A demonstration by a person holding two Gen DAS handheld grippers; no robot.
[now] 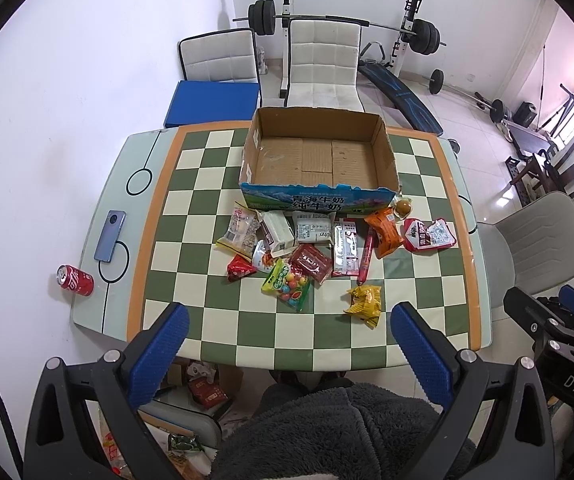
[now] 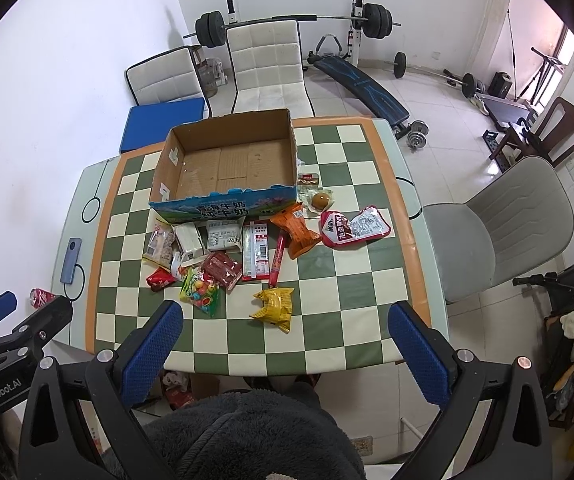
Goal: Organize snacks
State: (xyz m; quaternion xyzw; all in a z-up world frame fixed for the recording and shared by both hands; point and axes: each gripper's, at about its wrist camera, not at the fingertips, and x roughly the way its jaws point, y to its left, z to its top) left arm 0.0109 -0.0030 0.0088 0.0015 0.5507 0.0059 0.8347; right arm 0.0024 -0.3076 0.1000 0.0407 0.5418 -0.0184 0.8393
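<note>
- Left gripper [image 1: 289, 330] and right gripper [image 2: 286, 328] both spread wide, empty, above the near table edge [image 1: 271, 362].
- Bare checkered squares just past the fingertips.
- Yellow snack packet [image 2: 273, 307] nearest, apart from the snack pile [image 1: 311, 246].
- Pile against the front wall of the empty cardboard box [image 1: 319, 195].
- Cola can [image 1: 74, 279] at the left rim.

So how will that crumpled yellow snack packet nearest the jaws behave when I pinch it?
The yellow packet looks crinkled and puffed, so it is probably light and floppy. Its glossy film may slip, and it will likely crush rather than resist. It lies flat, so rolling seems unlikely.
</note>
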